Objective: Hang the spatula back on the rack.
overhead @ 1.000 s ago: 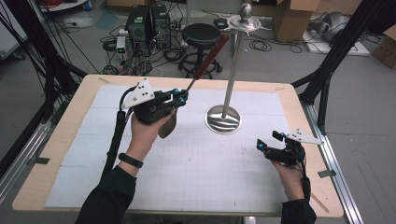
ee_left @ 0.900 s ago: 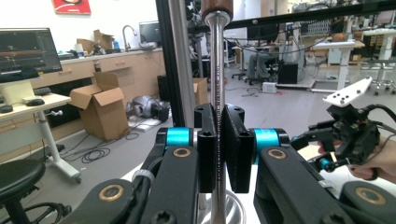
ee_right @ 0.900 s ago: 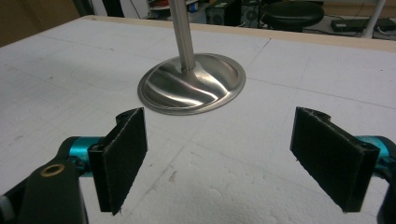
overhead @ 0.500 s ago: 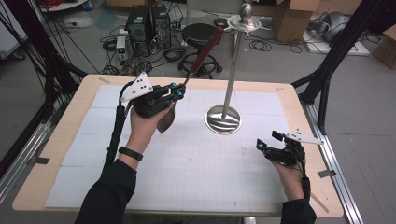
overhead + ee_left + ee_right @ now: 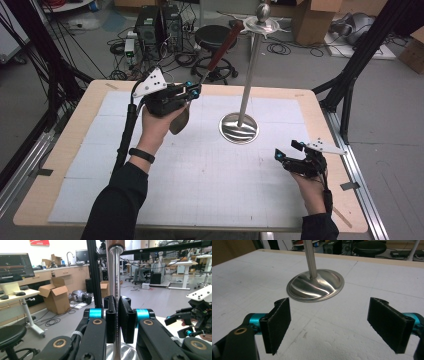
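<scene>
**Midway: ladle lifted, stand not yet reached**

Firmly, the left claw (image 5: 116, 320) was clamped on the steel shank of a ladle (image 5: 200, 82), its two black pads pressed flat against the metal just below the wooden handle. In the high view the left claw (image 5: 192, 92) held that ladle raised above the table (image 5: 65, 150), handle slanting up and away, bowl hanging down beside the person's hand. The right claw (image 5: 335, 322) stood wide apart with nothing between its pads, resting low near the table's right edge and facing the stand.

As a judgement, the pick-up looked finished and the hanging remained: the ladle was off the table but well short of the top of the utensil stand (image 5: 250, 75), whose pole rose from a round steel base (image 5: 315, 286) to a crosspiece with a ball finial.

Nothing lay on the white gridded surface between ladle and stand. Beyond the far edge stood a black stool (image 5: 212, 37), computer towers, loose cables and cardboard boxes, all clear of the path.
</scene>
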